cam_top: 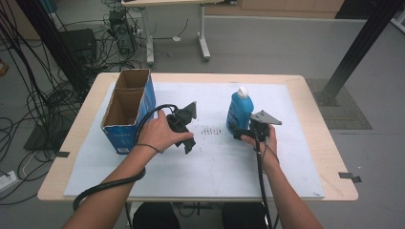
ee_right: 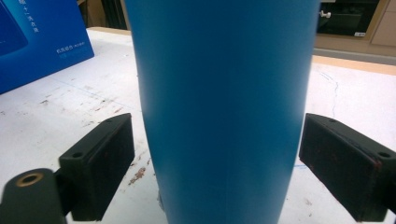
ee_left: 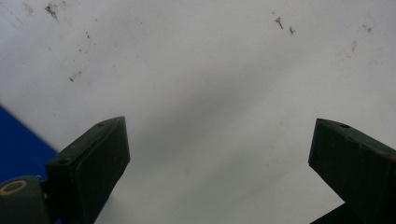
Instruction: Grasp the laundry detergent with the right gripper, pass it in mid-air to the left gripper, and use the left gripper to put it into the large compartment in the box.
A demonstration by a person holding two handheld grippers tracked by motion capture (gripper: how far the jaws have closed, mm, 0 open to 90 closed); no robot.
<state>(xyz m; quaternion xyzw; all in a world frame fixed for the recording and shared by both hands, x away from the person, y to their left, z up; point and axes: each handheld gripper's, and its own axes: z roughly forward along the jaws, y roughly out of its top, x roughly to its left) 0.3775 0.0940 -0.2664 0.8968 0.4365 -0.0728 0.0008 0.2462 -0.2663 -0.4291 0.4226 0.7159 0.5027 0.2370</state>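
A blue bottle point(cam_top: 239, 110) with a white cap stands upright on the white mat point(cam_top: 215, 164). My right gripper point(cam_top: 242, 133) is at its base from the near side. In the right gripper view the bottle point(ee_right: 219, 93) stands between the open jaws of that gripper point(ee_right: 217, 128), with a narrow gap on each side. To the left, a hand holds my left gripper point(cam_top: 187, 137) just above the mat. In its own view the left gripper point(ee_left: 219, 133) is open over bare mat point(ee_left: 210, 70), with nothing between the jaws.
An open blue cardboard box point(cam_top: 128, 110) stands at the mat's left, close to the left hand; its side shows in the right gripper view point(ee_right: 42, 37). The mat covers a wooden table point(cam_top: 313, 100). Cables trail toward the near edge.
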